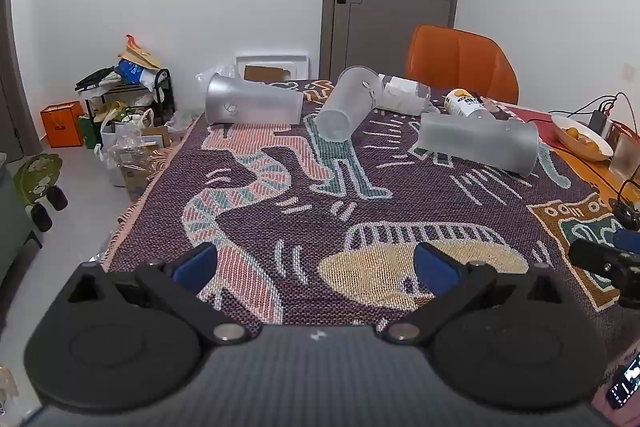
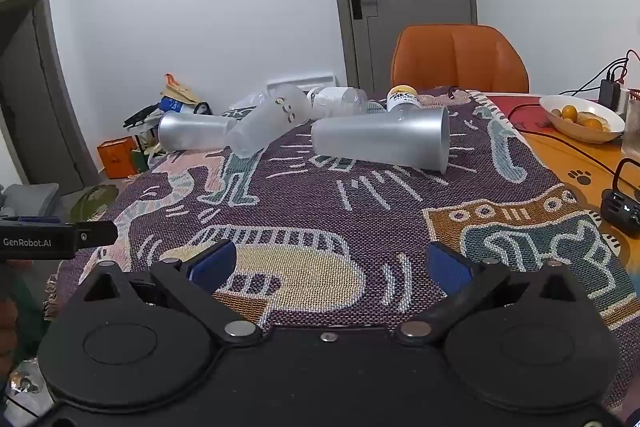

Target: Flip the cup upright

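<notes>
Three frosted cups lie on their sides on the patterned cloth at the far half of the table. The left cup (image 1: 252, 103) (image 2: 194, 135) lies crosswise near the far left corner. The middle cup (image 1: 348, 107) (image 2: 269, 126) points its base towards me. The right cup (image 1: 478, 141) (image 2: 380, 139) lies crosswise with its mouth to the right. My left gripper (image 1: 316, 263) is open and empty above the near cloth. My right gripper (image 2: 330, 265) is open and empty, well short of the cups.
An orange chair (image 1: 460, 61) stands behind the table. A can (image 1: 466, 103) and clear plastic packaging (image 1: 402, 93) lie behind the cups. A bowl of fruit (image 2: 582, 123), cables and a charger sit at the right. Bags and boxes (image 1: 120, 115) crowd the floor at left.
</notes>
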`<state>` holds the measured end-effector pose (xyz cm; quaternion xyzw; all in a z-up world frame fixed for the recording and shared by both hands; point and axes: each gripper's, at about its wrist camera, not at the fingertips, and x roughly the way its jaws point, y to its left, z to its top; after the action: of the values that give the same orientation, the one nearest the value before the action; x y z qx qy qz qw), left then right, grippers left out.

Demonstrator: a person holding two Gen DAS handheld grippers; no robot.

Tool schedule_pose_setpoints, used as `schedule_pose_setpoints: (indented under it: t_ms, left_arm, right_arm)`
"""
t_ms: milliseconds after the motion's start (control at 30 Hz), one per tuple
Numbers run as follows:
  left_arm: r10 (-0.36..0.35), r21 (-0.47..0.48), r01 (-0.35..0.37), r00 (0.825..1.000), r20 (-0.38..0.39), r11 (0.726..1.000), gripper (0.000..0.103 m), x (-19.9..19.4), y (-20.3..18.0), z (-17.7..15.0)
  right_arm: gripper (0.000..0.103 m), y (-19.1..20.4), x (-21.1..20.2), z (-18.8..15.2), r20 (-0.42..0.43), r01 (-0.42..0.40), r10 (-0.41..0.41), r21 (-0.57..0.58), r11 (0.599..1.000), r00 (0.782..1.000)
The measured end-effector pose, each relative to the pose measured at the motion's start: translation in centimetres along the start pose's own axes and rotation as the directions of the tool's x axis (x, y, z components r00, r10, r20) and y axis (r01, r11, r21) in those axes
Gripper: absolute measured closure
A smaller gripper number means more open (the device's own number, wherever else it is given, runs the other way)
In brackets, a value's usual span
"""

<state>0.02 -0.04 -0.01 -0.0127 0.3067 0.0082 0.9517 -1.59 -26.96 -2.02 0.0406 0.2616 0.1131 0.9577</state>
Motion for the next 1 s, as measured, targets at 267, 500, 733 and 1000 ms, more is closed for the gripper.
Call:
schedule_pose_setpoints:
  t_ms: [267, 500, 733, 1000]
  left_arm:
    - [0.003, -0.009, -0.003, 1.000, 0.006, 1.000, 0.000, -0.18, -0.46, 0.11]
    - [-0.011, -0.010, 0.011, 1.000, 0.001, 1.000, 0.000, 0.19, -0.18, 0.20]
    - [-0.028, -0.016, 0.028, 1.000, 0.009, 0.999, 0.000, -0.19, 0.19, 0.23]
    - [-0.037, -0.015, 0.037, 0.999, 0.013, 0.999, 0.000, -0.27, 0.20, 0.22]
  right_arm:
    - [0.000, -0.03, 0.33, -0.14, 0.003, 0.011, -0.011, -0.011, 1.000, 1.000]
    - [0.000, 0.17, 0.15, -0.12, 0.003, 0.014, -0.014, -0.008, 1.000, 1.000]
    - [0.000, -0.13, 0.20, 0.18, 0.003, 0.024, -0.024, 0.000, 1.000, 1.000]
    - [0.000, -0.19, 0.20, 0.04, 0.001, 0.027, -0.027, 0.003, 1.000, 1.000]
